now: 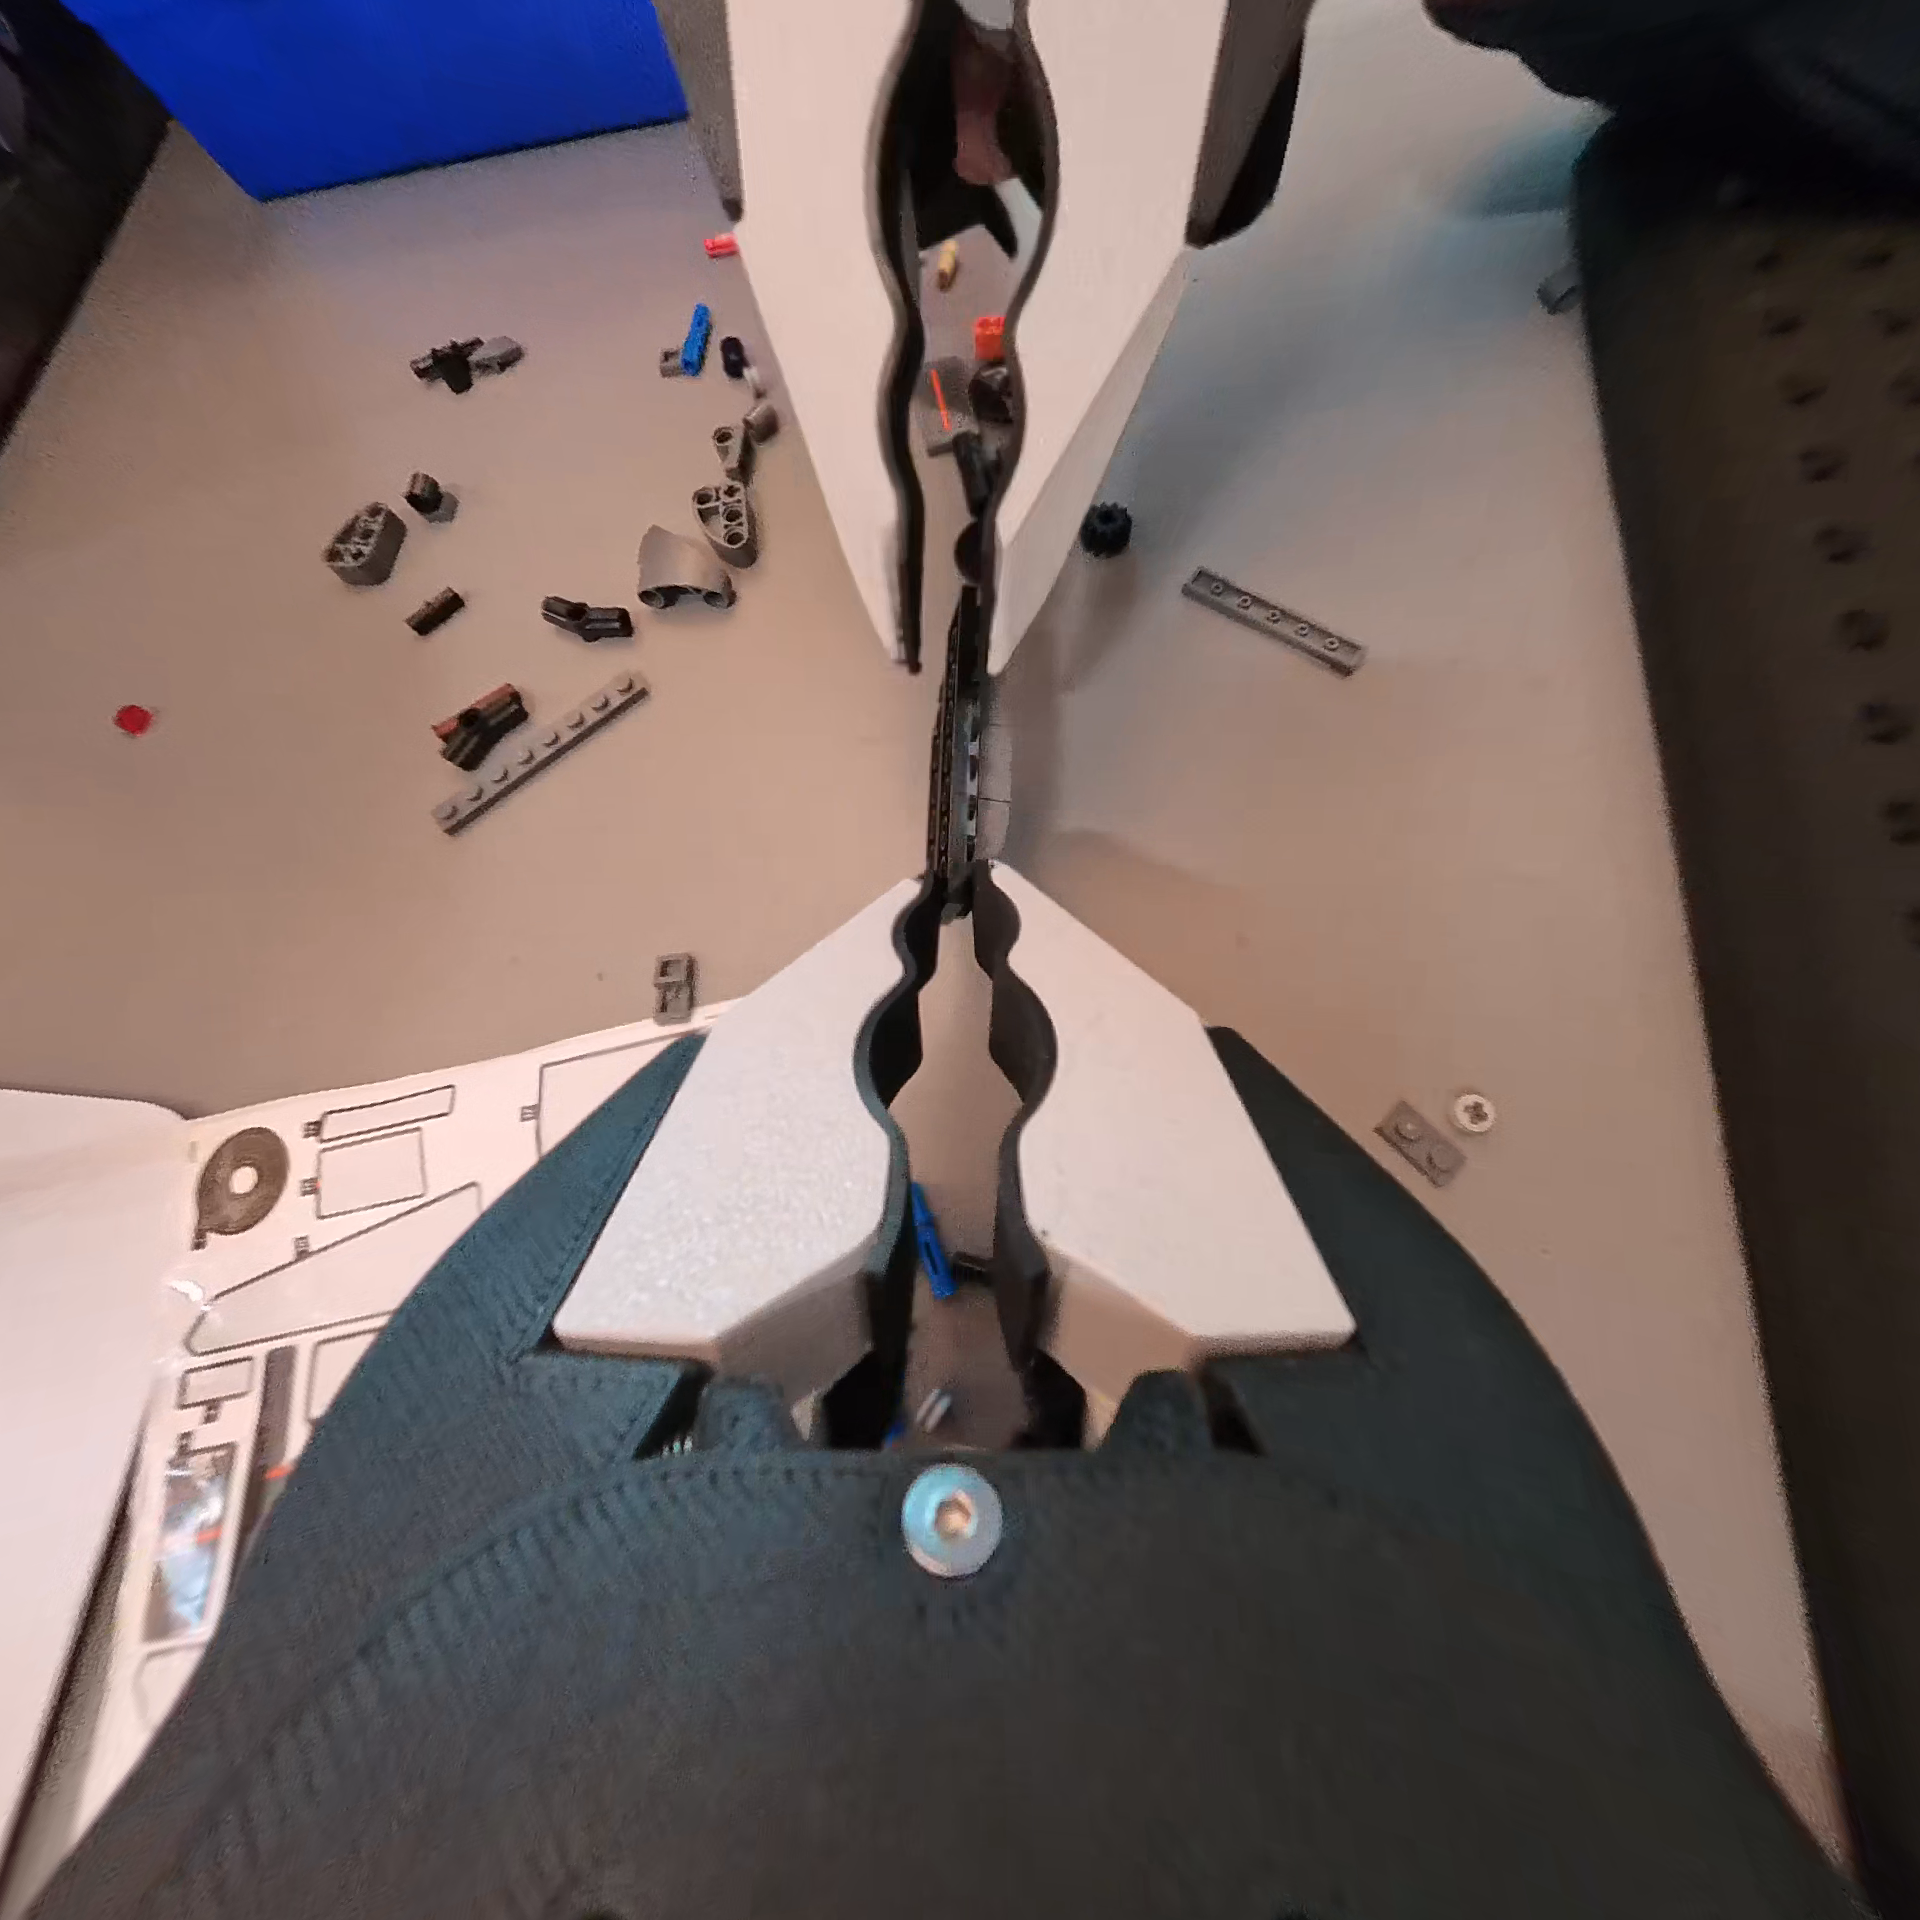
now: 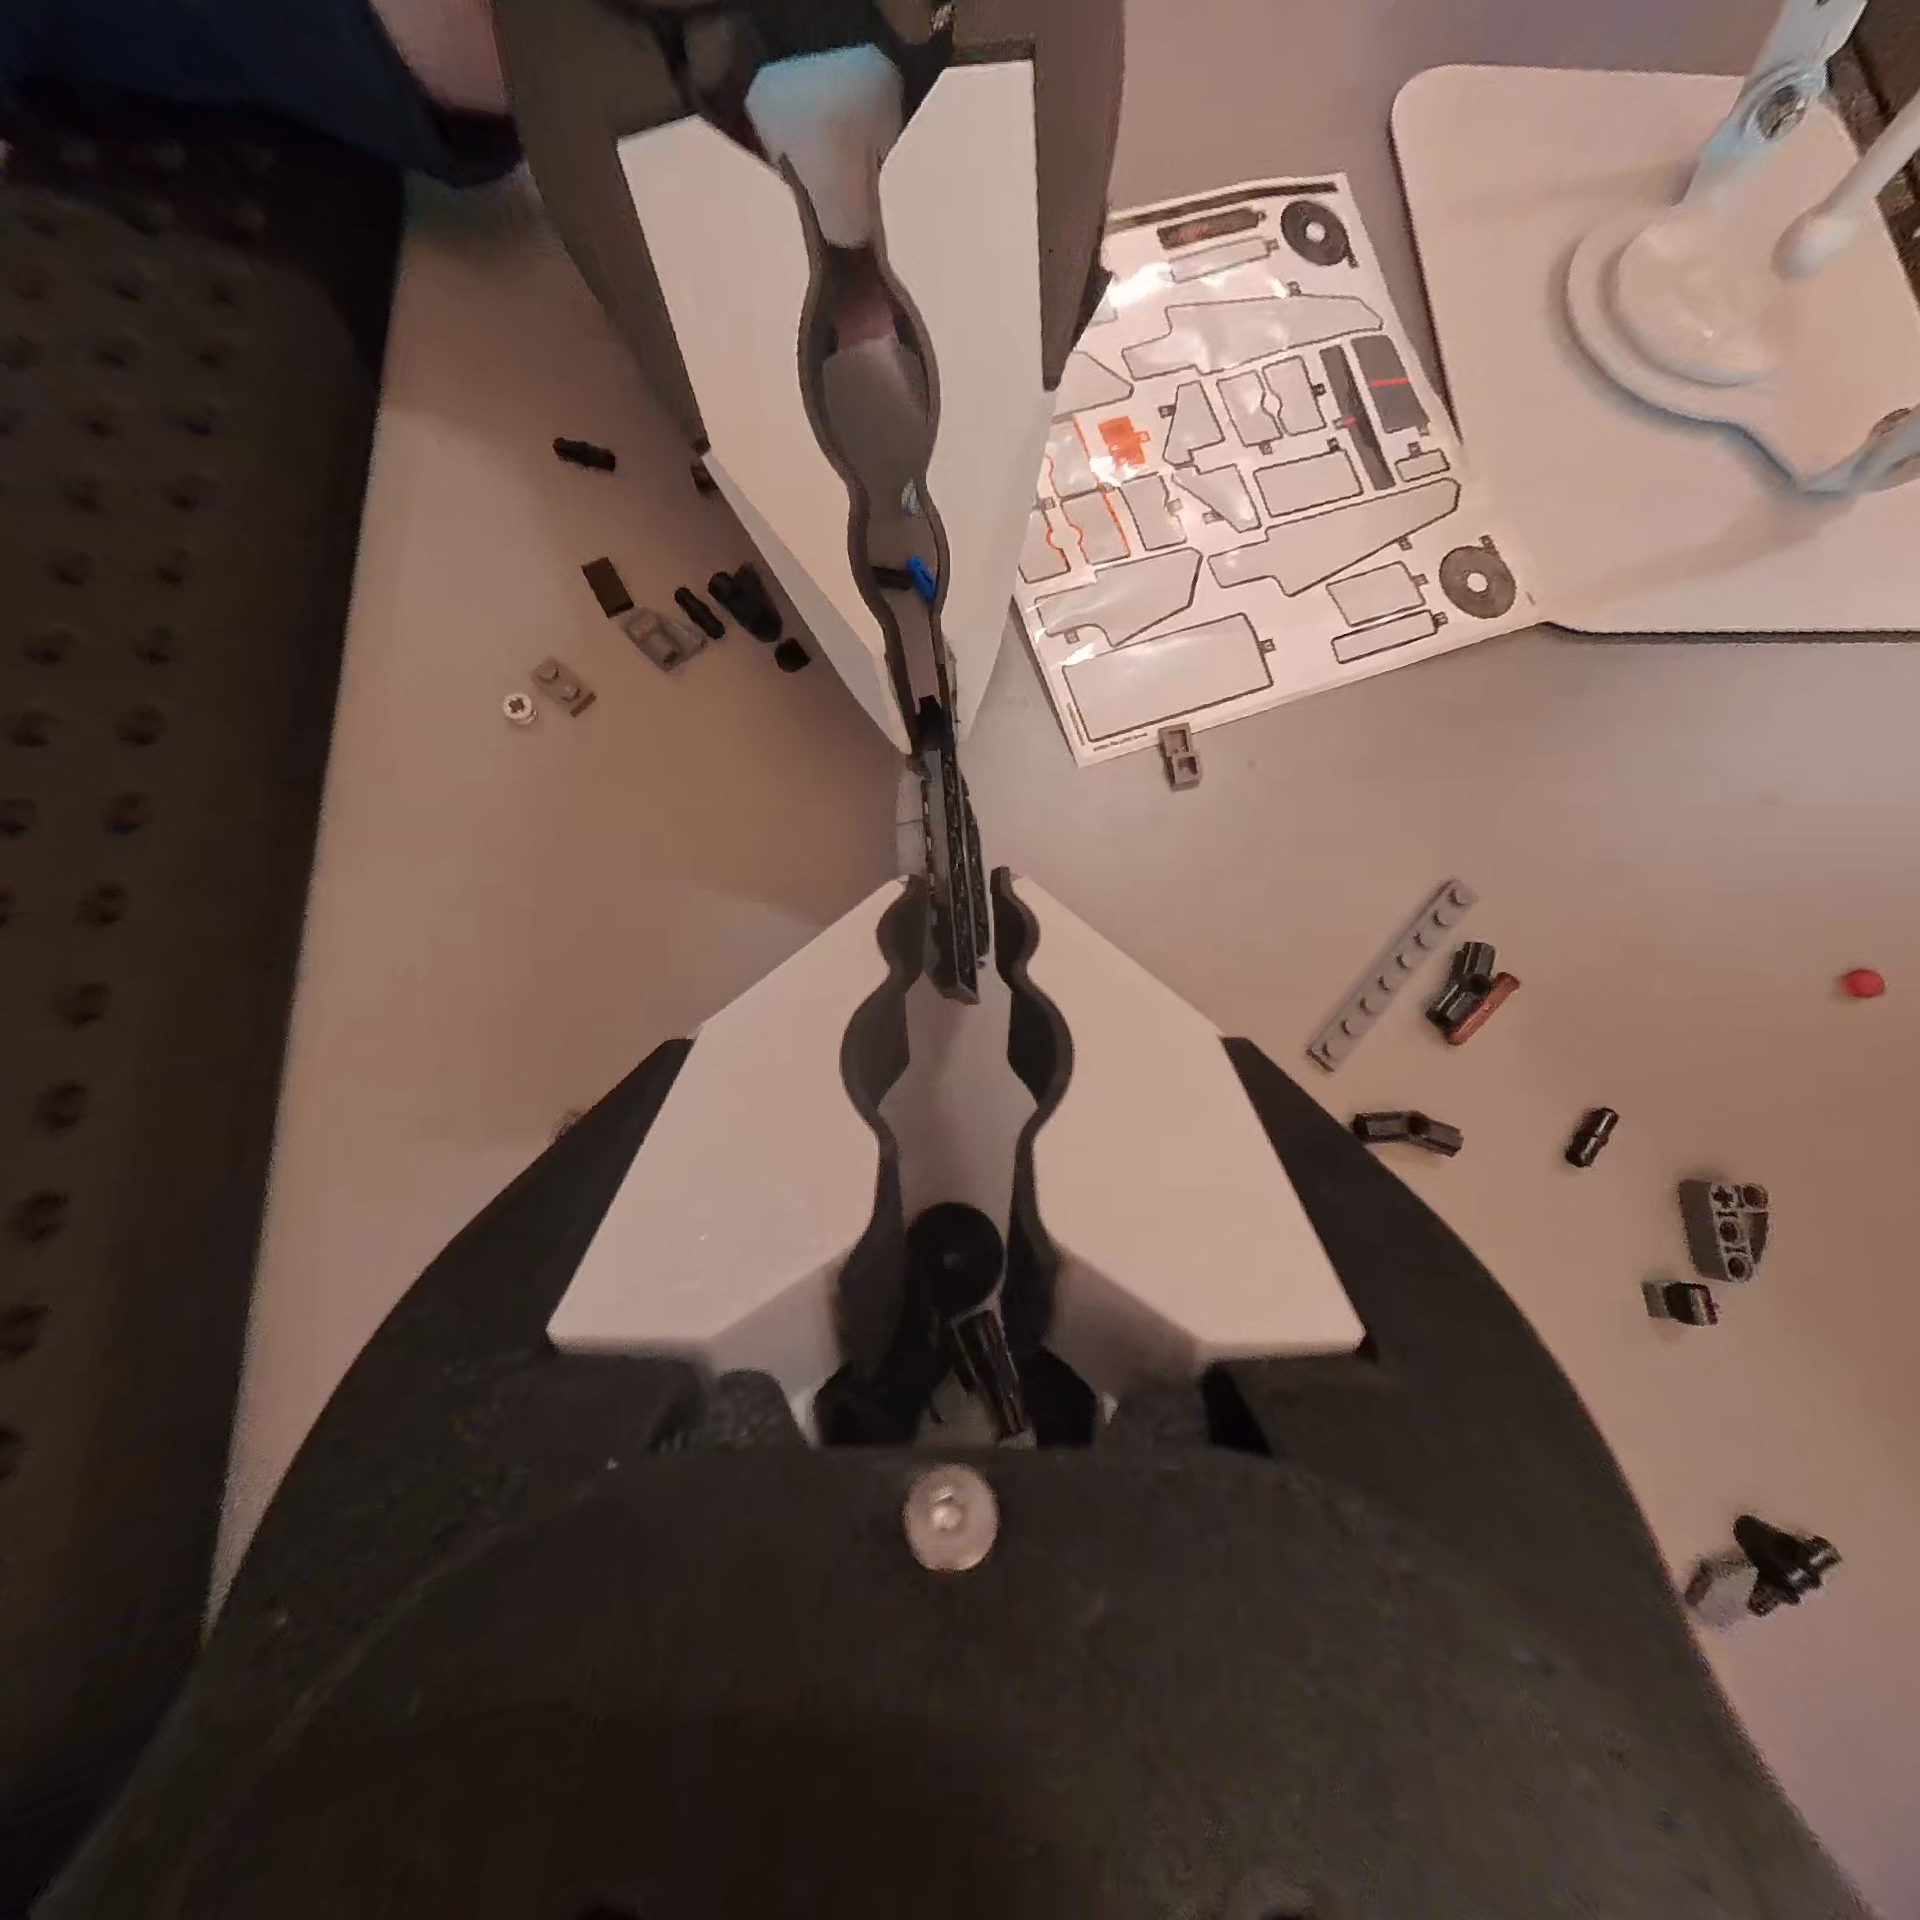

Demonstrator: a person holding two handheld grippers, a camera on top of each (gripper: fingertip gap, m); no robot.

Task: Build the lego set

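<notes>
Left wrist view first: at mid-frame we have the left gripper (image 1: 954, 896) pinched down on the near end of a thin black plate assembly (image 1: 961, 769), held edge-on above the table (image 1: 312, 935). Its far end runs into the right gripper (image 1: 951, 655), coming down from the top of the frame. Loose pieces lie scattered at upper left, a long grey plate (image 1: 540, 753) among them, and the sticker sheet (image 1: 312, 1195) sits at lower left.

Right wrist view now: the right gripper (image 2: 948, 902) sits at mid-frame, jaws nearly together around the assembly (image 2: 954, 883), though a sliver of gap shows on one side, so we cannot tell whether it truly clamps. The left gripper (image 2: 930, 727) meets it from above, closed on the other end. The sticker sheet (image 2: 1247, 468) lies at upper right.

We judge the piece light and rigid, but its press-fit joints could pop if twisted, so we grip the flat faces near the ends.
</notes>
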